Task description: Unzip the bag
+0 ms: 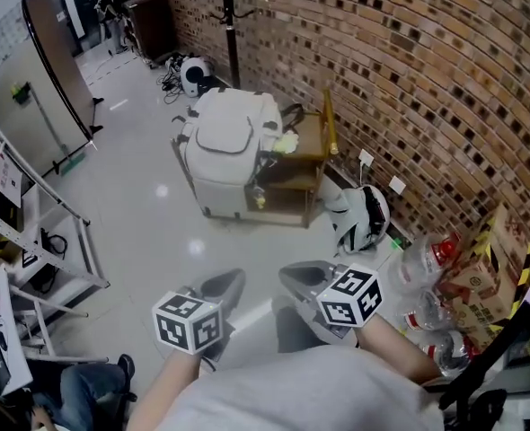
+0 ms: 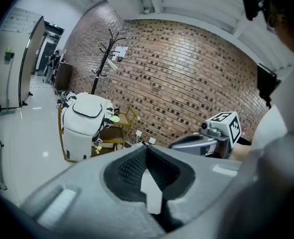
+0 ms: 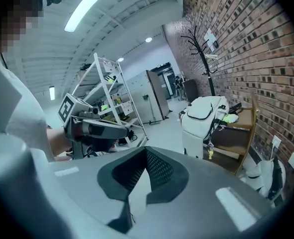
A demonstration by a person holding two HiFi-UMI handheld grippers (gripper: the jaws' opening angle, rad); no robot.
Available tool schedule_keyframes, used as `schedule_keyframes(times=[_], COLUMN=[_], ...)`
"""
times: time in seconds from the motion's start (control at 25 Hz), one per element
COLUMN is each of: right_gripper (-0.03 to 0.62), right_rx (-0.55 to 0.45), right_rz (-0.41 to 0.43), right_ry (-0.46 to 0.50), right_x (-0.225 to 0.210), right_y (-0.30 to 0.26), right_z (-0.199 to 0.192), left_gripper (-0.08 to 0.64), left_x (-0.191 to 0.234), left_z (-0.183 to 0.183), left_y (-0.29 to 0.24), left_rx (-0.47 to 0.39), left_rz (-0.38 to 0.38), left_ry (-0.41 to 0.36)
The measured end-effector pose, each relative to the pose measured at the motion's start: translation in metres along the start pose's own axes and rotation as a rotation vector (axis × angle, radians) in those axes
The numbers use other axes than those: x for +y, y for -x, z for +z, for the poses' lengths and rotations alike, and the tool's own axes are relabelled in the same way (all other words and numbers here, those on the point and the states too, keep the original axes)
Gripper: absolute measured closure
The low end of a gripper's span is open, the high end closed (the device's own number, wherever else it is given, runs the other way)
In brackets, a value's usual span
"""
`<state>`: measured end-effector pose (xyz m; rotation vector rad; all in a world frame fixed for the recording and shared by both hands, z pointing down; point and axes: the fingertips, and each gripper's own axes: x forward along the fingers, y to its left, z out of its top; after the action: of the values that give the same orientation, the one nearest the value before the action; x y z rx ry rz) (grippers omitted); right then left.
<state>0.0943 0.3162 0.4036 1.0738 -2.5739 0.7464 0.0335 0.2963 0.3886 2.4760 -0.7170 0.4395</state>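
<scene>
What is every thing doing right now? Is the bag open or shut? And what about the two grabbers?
Bag: upright on the cart, looks zipped shut, untouched.
Cart: standing by the brick wall, holding the bag.
Left gripper: jaws together, empty, far from the bag.
Right gripper: jaws together, empty, far from the bag.
Coat rack: upright behind the bag.
Bottles: lying in a heap by the wall.

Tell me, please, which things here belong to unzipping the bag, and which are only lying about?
For the job:
- white backpack
- left gripper, shut and empty
- right gripper, shut and empty

Lying about:
- wooden cart
- coat stand
- plastic bottles by the wall
- cardboard box
</scene>
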Motion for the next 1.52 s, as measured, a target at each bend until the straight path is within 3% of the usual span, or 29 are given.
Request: schedule_keyframes(times=[0.24,0.44,0.84,1.24,1.52], right_gripper=[0.594,0.594,0.594,0.594,0.594], right_rx=[0.033,0.040,0.061,0.062,0.098], right_rz=[0.013,0.033,0.053,-0.040,-0.120], right_ry=[0.013,0.052,0.079,0.055,0.037], right_x=[-0.118,-0.185,-0.234,-0.298,-0.346], right_y=[-0.050,-0.068,-0.115,-0.190,-0.246], right_z=[0.058,0.108,0.150,0.210,0.224], left_gripper=[0.558,0.558,0.558,0.558,0.558], left_x=[0.078,0.107,0.172,0.278,0.342], left_z=[0.068,0.121,0.150,0.200,0.214], left_y=[-0.092,-0.142,-0.164,-0.195,-0.213], left_rx=[0.009,-0.004,-0.028,-0.013,0.038], left_rz=[0.036,0.068,0.114,0.080,0.048], left_ry=[0.043,0.035,0.089,0.120,0.140])
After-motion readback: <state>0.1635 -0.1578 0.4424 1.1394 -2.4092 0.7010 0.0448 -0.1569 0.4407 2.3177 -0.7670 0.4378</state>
